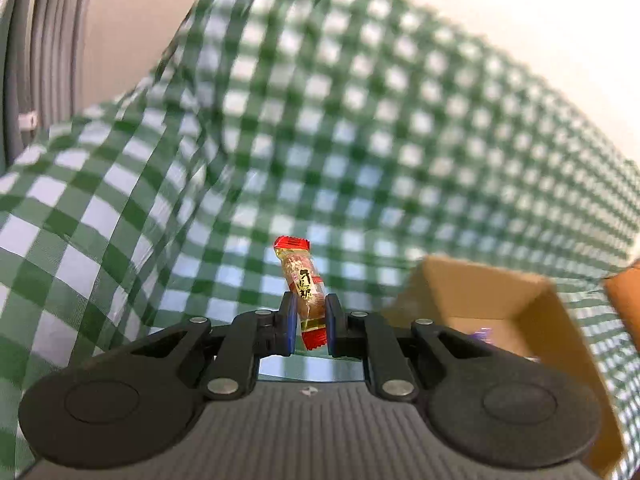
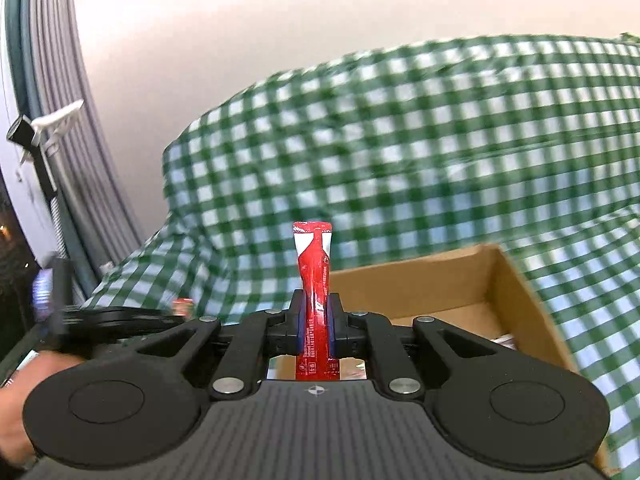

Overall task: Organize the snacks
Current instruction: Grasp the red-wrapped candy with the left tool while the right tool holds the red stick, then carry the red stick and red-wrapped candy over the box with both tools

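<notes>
— Snacks: how many are you holding?

— Two, one per hand. Your left gripper [image 1: 311, 320] is clamped on a peanut candy [image 1: 305, 294], its clear wrapper with red ends standing upright between the pads. Your right gripper [image 2: 316, 326] is closed tight on a red stick packet [image 2: 315, 276] with a white-and-red top, also upright.

— Anything else to count?

— One cardboard box [image 2: 516, 304], open, low to the right in both views; a few wrappers lie inside, too blurred to name. One green checked cloth [image 1: 340, 120] covers everything behind. In your right view, the other gripper's black body [image 2: 116, 316] and your hand [image 2: 24, 400] sit at the left edge.
</notes>
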Demonstrator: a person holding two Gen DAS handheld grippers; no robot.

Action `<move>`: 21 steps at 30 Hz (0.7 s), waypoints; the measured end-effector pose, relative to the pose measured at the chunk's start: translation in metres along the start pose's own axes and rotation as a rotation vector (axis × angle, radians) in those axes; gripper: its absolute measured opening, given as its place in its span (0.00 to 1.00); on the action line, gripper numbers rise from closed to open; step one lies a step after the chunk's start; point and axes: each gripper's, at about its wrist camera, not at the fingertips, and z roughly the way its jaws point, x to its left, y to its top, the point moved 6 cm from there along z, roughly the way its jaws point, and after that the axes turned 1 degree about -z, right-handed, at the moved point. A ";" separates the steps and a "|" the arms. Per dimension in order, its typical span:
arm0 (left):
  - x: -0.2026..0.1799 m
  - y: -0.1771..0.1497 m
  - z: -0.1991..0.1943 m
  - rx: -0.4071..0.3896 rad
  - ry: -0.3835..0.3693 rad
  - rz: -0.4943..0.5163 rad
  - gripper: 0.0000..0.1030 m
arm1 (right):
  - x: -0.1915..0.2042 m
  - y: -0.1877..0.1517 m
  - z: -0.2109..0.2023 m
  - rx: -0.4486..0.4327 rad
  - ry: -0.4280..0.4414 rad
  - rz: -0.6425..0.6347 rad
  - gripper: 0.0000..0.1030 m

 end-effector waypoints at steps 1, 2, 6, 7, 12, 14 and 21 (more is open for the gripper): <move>-0.005 -0.003 -0.012 -0.017 -0.015 0.000 0.15 | -0.008 -0.001 -0.002 0.004 0.002 0.005 0.11; -0.011 -0.005 -0.021 -0.028 -0.034 -0.009 0.15 | -0.015 -0.002 -0.004 0.004 0.006 0.007 0.11; -0.040 -0.021 -0.048 -0.076 -0.109 -0.039 0.15 | -0.047 -0.011 -0.010 -0.033 -0.033 -0.027 0.11; -0.049 -0.026 -0.054 -0.087 -0.137 -0.025 0.15 | -0.055 -0.015 -0.011 -0.040 -0.050 -0.023 0.11; -0.098 -0.041 -0.061 -0.121 -0.197 0.148 0.15 | -0.091 -0.029 -0.015 -0.019 -0.072 0.075 0.11; -0.114 -0.043 -0.061 -0.158 -0.205 0.220 0.15 | -0.104 -0.028 -0.018 -0.024 -0.078 0.111 0.11; -0.154 -0.052 -0.050 -0.175 -0.299 0.253 0.15 | -0.122 -0.031 -0.015 -0.025 -0.150 0.103 0.11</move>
